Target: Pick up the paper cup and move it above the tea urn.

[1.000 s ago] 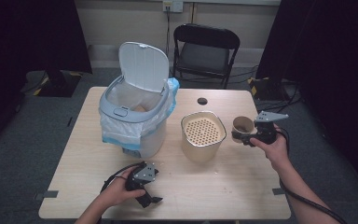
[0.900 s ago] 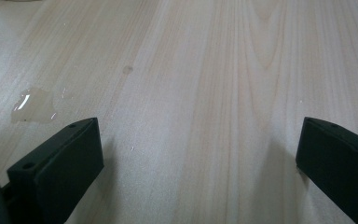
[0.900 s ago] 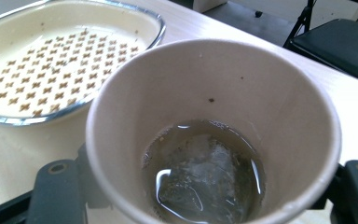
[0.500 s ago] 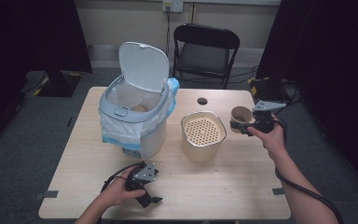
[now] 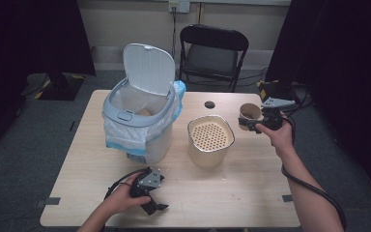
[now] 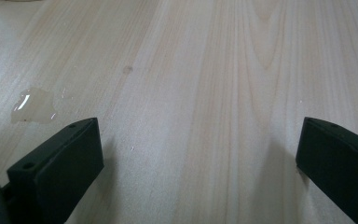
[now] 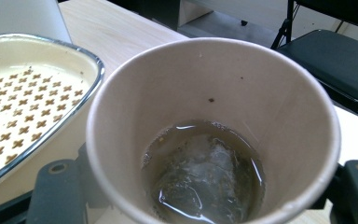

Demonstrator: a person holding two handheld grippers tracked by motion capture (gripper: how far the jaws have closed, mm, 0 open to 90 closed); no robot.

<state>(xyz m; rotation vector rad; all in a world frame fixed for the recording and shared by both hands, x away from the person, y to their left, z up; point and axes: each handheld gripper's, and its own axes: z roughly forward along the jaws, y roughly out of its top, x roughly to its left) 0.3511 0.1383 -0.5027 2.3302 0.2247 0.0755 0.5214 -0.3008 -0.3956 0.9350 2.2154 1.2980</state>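
Over the table's far-right part, the right gripper [image 5: 251,123] pinches a brown paper cup [image 5: 249,115] across its wall, one black jaw on each side; cup is held clear of the tabletop, near upright, long axis close to vertical, mouth up and tipped slightly toward the camera in the right gripper view; cup [image 7: 213,135] holds a shallow pool of brownish liquid with a soaked tea bag [image 7: 200,175] at the bottom.

Just left of the cup: cream enamel container with a perforated strainer insert [image 5: 210,140], rim close to the cup but apart; it sits between the cup and the white lidded bin lined with a blue-edged bag [image 5: 140,121], lid up; small dark round hole [image 5: 209,104] in the light wood table [image 5: 251,193] behind the container; black folding chair [image 5: 212,53] beyond the far edge.

Left gripper [image 5: 155,205] rests near the front edge, well apart from the cup; jaws spread wide over bare wood, nothing between them.

Left gripper view adds a small clear puddle [image 6: 31,103] on the wood by its left jaw; high view is too coarse for the cup's contents.
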